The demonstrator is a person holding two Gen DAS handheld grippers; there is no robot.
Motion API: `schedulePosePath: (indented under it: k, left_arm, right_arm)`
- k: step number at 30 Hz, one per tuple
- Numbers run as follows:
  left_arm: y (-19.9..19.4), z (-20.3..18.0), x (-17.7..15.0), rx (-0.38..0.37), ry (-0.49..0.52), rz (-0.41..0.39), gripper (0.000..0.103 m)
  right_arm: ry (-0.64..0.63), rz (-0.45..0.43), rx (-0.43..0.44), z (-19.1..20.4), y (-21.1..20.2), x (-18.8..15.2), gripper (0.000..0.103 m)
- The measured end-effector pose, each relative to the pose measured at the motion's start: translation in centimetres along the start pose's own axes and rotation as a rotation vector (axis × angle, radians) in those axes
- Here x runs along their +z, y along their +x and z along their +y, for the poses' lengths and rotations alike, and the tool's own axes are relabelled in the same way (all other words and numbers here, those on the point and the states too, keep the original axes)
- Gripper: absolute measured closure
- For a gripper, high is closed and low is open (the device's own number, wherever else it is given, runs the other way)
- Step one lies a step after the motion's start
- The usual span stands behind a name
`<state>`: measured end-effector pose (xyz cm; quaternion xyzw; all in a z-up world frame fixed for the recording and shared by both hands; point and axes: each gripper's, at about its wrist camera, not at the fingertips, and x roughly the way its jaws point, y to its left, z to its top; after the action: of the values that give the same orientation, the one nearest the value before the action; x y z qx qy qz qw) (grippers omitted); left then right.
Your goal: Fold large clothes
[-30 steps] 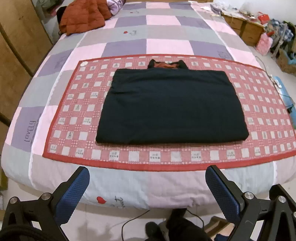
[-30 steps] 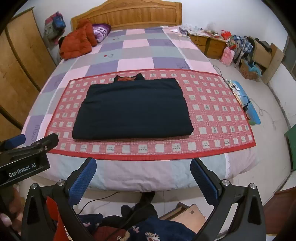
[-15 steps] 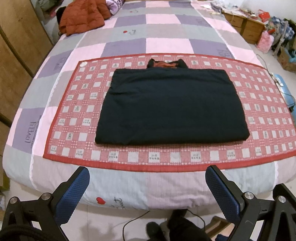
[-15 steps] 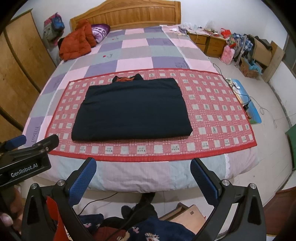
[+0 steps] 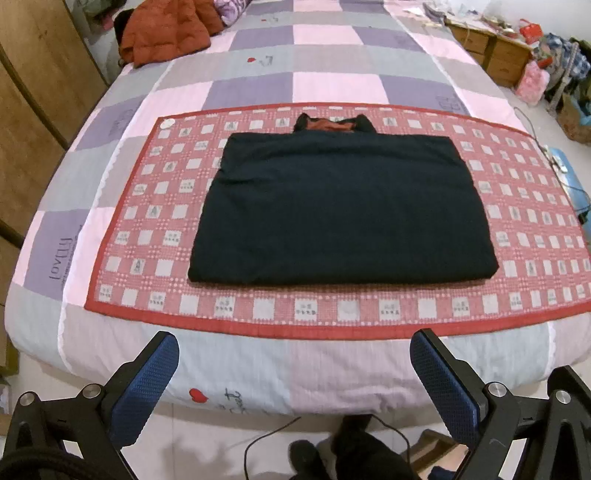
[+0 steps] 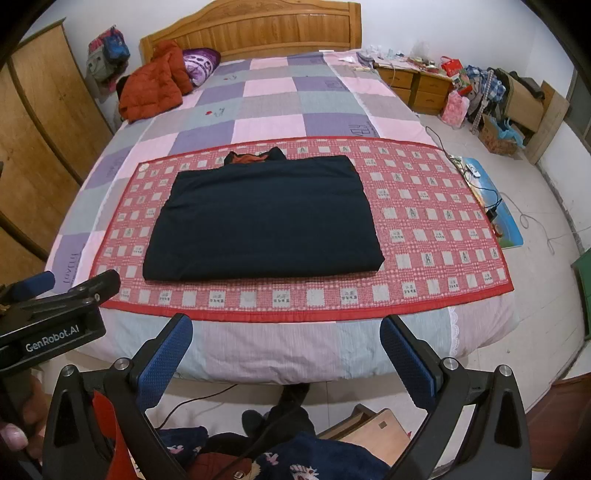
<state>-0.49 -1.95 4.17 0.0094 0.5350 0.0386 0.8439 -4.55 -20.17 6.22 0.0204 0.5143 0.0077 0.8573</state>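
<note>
Here one folded dark garment [image 5: 343, 206] lies; both grippers' fingers [image 5: 146, 387] [image 6: 406, 363] spread wide, empty.

A home bedroom. A large bed [image 6: 258, 99] with a patchwork quilt fills the middle of the frame, its wooden headboard [image 6: 251, 33] at the top. Wooden wardrobe doors [image 6: 40, 147] line the left edge; nightstands [image 6: 413, 86] and heaped bags and clothes [image 6: 476, 92] crowd the upper right.

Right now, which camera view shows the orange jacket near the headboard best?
The right wrist view: the orange jacket appears whole, beside the purple pillow. The left wrist view cuts the jacket at the top edge of the picture.
</note>
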Motion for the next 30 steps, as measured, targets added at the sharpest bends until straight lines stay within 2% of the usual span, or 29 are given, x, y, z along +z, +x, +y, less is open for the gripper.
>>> schedulePosePath:
  k: [30]
  left_arm:
    - [0.5,0.4,-0.33,-0.001,-0.005,-0.003,0.0]
  right_arm:
    - [-0.01,-0.006,0.0,0.04,0.0,0.28,0.0]
